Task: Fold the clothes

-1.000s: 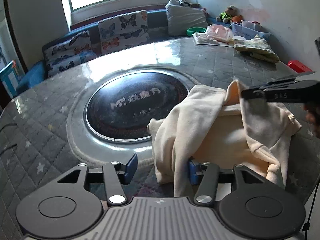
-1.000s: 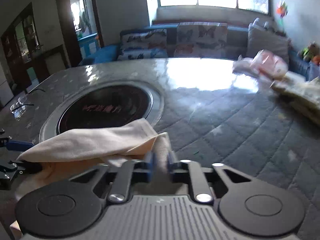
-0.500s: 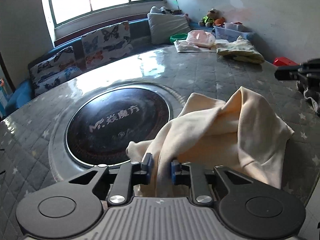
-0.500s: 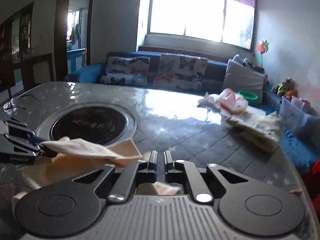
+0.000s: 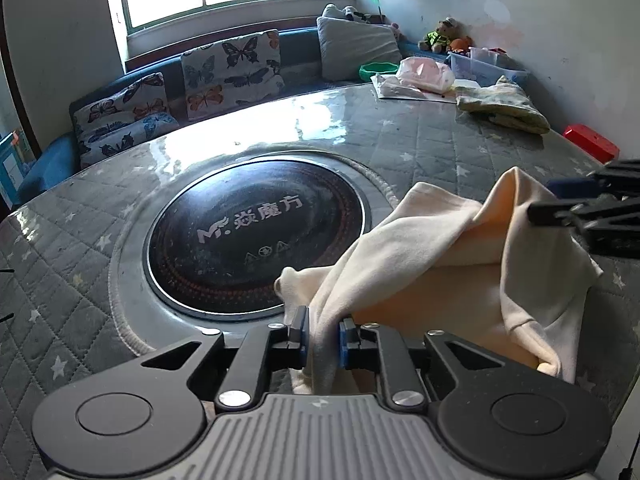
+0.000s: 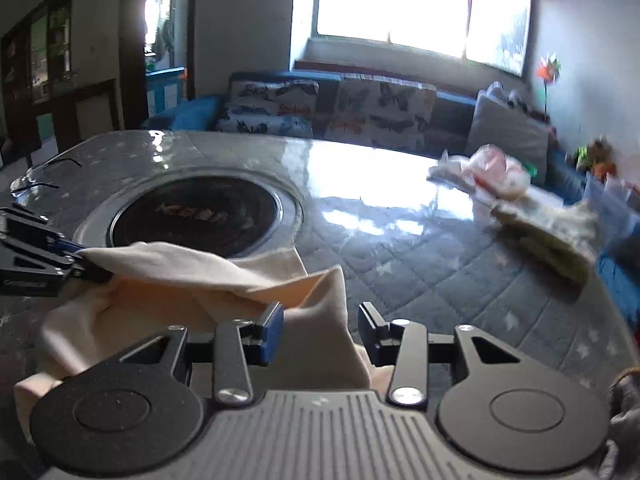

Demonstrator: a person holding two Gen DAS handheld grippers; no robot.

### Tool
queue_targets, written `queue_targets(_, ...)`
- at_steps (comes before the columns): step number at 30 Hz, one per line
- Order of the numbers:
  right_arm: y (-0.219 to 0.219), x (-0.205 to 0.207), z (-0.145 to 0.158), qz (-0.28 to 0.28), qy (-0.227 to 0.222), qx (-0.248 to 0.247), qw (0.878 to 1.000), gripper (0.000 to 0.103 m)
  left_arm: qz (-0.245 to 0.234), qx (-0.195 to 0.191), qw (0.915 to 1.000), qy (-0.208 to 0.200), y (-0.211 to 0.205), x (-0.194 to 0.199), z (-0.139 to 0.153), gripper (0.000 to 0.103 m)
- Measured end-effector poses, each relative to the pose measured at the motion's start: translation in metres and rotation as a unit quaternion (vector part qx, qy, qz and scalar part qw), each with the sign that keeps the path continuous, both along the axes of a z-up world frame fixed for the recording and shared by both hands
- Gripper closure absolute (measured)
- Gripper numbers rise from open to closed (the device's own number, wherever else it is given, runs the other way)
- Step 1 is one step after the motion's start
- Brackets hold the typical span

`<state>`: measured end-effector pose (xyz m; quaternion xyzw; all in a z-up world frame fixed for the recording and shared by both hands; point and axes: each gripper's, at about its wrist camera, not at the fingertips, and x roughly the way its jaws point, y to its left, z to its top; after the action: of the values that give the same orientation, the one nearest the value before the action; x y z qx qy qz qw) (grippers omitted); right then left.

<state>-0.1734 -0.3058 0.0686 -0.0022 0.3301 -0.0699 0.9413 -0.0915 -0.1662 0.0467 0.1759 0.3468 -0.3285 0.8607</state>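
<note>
A cream garment (image 5: 440, 280) lies crumpled on the grey quilted table (image 5: 420, 148), partly over the rim of a round black hotplate (image 5: 256, 236). My left gripper (image 5: 323, 328) pinches the garment's near edge; its jaws are opening slightly, but the pads still press the cloth. In the right wrist view the left gripper (image 6: 80, 262) holds that edge lifted at the far left. My right gripper (image 6: 320, 314) is opening, its jaws standing apart on either side of a raised peak of the garment (image 6: 180, 276) without pressing it. It enters the left wrist view from the right, where the right gripper (image 5: 544, 201) sits beside that peak.
A folded greenish cloth (image 5: 500, 106) and a pink bag (image 5: 424, 74) lie at the table's far right. A red box (image 5: 592, 144) sits beyond the right edge. A sofa with butterfly cushions (image 5: 232, 68) runs behind the table.
My left gripper has gone from open to shut on the garment's near edge. My right gripper let go of the fold it held, drew away, and now stands open around the cloth's peak.
</note>
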Motion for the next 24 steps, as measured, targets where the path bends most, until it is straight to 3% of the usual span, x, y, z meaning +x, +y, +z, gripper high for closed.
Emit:
queue_targets(3,-0.004,0.005,-0.009,0.003,0.013,0.006,1.0,0.094,-0.004,0.002,1.0,-0.007,-0.003,0.0,0.0,0.085)
queue_targets(9,0.003,0.013,0.013,0.013,-0.027,-0.03,0.999,0.095,0.041,-0.009,0.9991,-0.002,0.008,0.026,0.004,0.093)
queue_targets(16,0.019,0.029,0.045,0.024,-0.1,-0.055,0.993,0.095,0.106,-0.024,0.9939,-0.022,0.048,0.044,0.02,0.095)
queue_targets(20,0.025,0.036,0.05,0.023,-0.107,-0.056,0.992,0.095,0.13,-0.029,0.9911,0.001,0.084,0.043,0.023,0.095)
queue_targets(24,0.02,0.028,0.038,0.009,-0.084,-0.05,0.995,0.095,0.133,-0.014,0.9902,0.039,0.113,0.031,0.012,0.095)
